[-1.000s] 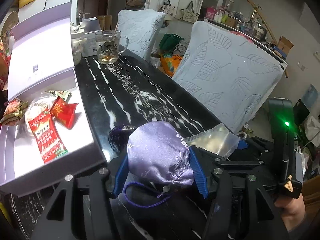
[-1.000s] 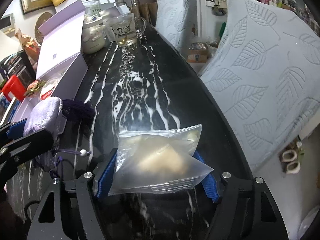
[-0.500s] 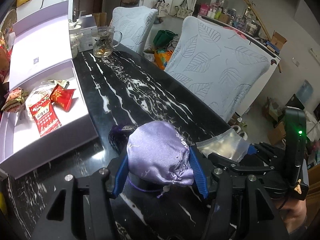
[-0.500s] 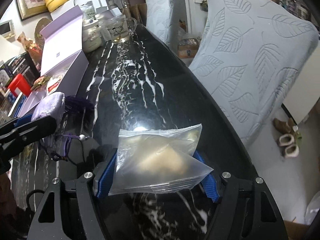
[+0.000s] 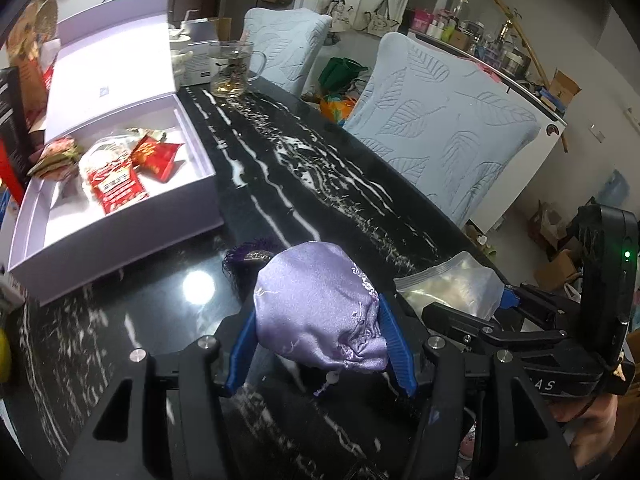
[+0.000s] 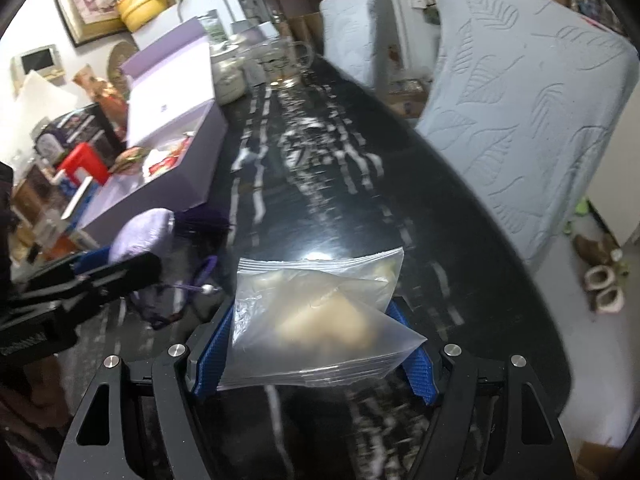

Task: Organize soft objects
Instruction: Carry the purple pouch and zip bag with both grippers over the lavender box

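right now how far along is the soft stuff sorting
Partly done: the open lavender box already holds red snack packets. In hand: the left gripper grips a purple satin pouch, and the right gripper a clear zip bag. Both are still outside the box.

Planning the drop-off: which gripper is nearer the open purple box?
Left. The left gripper, holding the lilac pouch, sits just off the purple box. The right gripper, holding the plastic bag, is farther away.
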`<action>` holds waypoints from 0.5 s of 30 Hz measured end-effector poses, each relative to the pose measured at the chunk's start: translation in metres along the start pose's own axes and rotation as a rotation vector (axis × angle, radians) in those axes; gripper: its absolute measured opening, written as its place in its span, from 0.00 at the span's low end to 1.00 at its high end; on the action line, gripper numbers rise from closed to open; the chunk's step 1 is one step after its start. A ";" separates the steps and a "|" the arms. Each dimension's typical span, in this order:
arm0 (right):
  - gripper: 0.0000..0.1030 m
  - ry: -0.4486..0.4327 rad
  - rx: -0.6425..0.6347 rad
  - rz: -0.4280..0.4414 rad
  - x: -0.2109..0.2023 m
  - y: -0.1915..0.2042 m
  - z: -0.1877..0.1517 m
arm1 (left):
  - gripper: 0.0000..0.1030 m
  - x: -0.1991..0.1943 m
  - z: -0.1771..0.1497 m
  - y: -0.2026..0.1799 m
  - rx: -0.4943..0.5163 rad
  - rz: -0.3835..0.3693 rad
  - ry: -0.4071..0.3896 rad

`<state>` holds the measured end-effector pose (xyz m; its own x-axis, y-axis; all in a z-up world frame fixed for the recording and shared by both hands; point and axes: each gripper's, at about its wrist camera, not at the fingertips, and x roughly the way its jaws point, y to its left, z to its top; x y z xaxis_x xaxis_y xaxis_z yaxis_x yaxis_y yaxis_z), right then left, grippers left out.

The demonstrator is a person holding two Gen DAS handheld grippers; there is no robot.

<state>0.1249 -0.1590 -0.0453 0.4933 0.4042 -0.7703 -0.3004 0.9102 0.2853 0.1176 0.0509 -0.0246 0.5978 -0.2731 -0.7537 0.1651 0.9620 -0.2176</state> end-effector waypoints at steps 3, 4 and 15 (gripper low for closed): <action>0.72 -0.001 -0.021 0.024 0.000 0.011 -0.003 | 0.55 -0.010 -0.008 0.005 -0.017 0.013 -0.013; 0.72 -0.002 -0.027 0.039 -0.001 0.016 -0.003 | 0.55 -0.013 -0.010 0.008 -0.025 0.017 -0.017; 0.72 -0.009 -0.092 0.183 -0.004 0.058 -0.002 | 0.55 -0.047 -0.035 0.039 -0.123 0.074 -0.057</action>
<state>0.1035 -0.1083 -0.0267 0.4307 0.5635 -0.7049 -0.4589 0.8093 0.3666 0.0683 0.1009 -0.0199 0.6490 -0.1977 -0.7347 0.0240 0.9705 -0.2400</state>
